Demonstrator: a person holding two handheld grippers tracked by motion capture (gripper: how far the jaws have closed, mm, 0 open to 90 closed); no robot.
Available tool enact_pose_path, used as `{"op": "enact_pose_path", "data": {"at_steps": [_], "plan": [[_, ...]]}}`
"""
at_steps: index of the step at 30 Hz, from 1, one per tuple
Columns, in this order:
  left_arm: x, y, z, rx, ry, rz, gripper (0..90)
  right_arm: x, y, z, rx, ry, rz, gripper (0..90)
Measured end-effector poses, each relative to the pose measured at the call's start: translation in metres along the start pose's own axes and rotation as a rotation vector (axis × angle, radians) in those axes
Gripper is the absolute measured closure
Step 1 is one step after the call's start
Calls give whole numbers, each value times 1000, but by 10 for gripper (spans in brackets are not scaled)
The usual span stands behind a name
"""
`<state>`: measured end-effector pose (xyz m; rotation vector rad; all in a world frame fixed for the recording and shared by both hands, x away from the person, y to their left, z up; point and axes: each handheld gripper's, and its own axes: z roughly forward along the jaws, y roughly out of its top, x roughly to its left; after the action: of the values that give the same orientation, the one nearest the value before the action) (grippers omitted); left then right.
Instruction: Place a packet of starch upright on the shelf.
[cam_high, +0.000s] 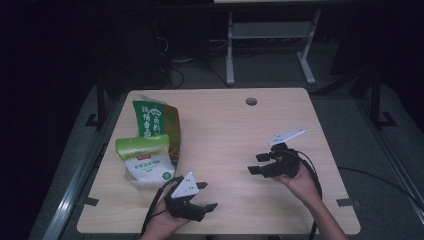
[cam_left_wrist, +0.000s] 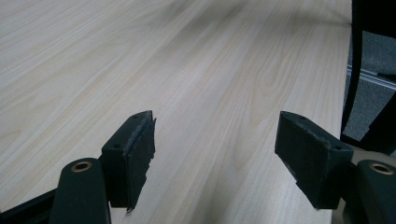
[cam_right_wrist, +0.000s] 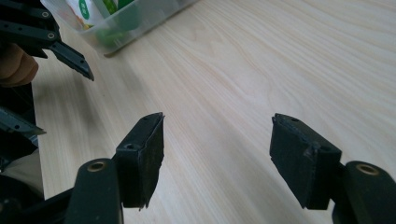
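Standing upright in a clear tub (cam_high: 150, 181) at the table's (cam_high: 235, 130) left side, two food bags (cam_high: 150, 145) look top-heavy; a push could tip them. Both the left gripper (cam_high: 205, 196) and right gripper (cam_high: 254, 164) are wide open, empty, well apart.

A pale wooden table (cam_high: 280, 115) stands on grey floor (cam_high: 270, 67) in a dark room, a white metal frame (cam_high: 272, 30) behind.
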<state>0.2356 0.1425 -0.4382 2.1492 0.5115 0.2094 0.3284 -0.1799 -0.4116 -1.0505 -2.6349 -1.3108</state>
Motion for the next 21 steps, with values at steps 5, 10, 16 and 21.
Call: {"op": "enact_pose_path", "data": {"at_steps": [5, 10, 16, 21], "plan": [[-1, 0, 1, 5, -2, 1, 283, -3, -13, -4, 0, -11, 26, 344], [-1, -1, 1, 12, -1, 1, 283, -6, -28, -7, -13, -13, 54, 340], [-1, -1, 1, 12, -1, 3, 283, -8, -43, -11, -18, -24, 68, 338], [-1, 0, 3, 15, -8, 2, 281, -5, -54, -16, -14, -44, 80, 333]]}}
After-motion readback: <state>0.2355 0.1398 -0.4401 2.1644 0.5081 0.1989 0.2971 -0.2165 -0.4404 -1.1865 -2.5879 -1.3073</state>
